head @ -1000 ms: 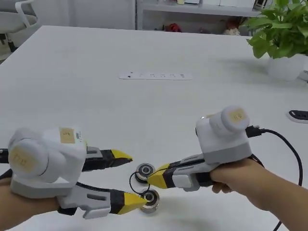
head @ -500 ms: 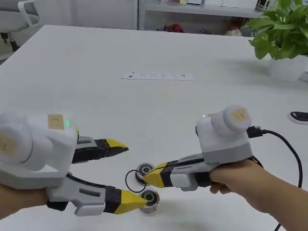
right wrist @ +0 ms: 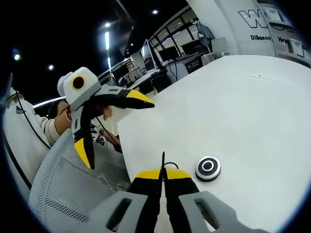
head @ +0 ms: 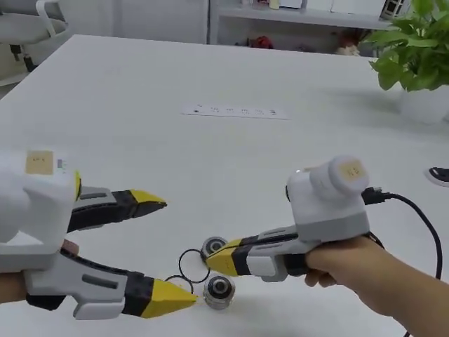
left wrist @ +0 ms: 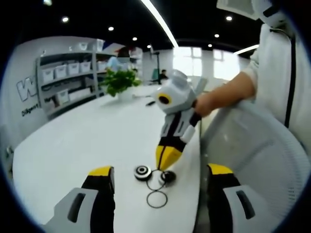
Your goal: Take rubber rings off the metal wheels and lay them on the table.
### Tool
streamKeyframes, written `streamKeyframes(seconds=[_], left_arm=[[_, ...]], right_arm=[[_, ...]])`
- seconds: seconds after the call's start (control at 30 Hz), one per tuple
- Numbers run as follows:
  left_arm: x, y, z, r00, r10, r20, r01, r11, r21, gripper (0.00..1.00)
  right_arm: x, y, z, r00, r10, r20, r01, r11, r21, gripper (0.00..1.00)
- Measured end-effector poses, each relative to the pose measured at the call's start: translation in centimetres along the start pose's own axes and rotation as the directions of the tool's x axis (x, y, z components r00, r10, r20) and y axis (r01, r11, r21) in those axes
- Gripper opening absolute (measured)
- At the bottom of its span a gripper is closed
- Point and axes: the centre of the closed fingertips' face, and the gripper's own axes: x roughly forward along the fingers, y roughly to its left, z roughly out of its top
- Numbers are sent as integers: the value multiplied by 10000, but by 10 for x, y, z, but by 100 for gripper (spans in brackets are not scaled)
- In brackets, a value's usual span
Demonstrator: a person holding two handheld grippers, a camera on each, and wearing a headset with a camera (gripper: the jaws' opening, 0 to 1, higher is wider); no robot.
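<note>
The broad white counter (head: 210, 154) runs back toward shelving, bare apart from the small work near its front edge. At far left the left gripper (head: 175, 251) hangs with its yellow-tipped jaws spread wide, holding nothing. Just right of its lower tip, 1 thin black rubber ring (left wrist: 157, 208) lies flat and free on the counter. A 2nd black rubber ring (head: 180, 265) sits beside it, one edge caught at the tip of the right gripper (head: 214, 261). That gripper's jaws are pressed together, and in the right gripper view a thin black strand rises from between them.

The 2 small round metal wheels, the far one (head: 212, 247) and the near one (head: 219, 288), rest close together by that tip. They look stripped, though at this size I cannot be sure.

By my reading the task is nearly finished: 1 ring is laid down, and the pinched ring remains to be released onto the counter.
</note>
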Motion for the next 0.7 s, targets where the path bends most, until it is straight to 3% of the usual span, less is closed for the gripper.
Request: streamKeyframes(seconds=[0.3, 0.5, 0.7], left_arm=[[-29, 12, -13, 9956, 926, 130, -918, 9946, -487, 85], [-38, 9, -30, 9916, 1291, -80, -1293, 9884, -800, 90], [-43, 9, -38, 9877, 1564, -79, -1563, 9817, -1084, 93]], right_arm=[[8, 10, -6, 9994, 266, -199, -266, 9996, 4, 0], [12, 15, -10, 9985, 405, -376, -406, 9992, -32, 0], [19, 24, -16, 9965, 636, -534, -637, 9980, -1, 0]])
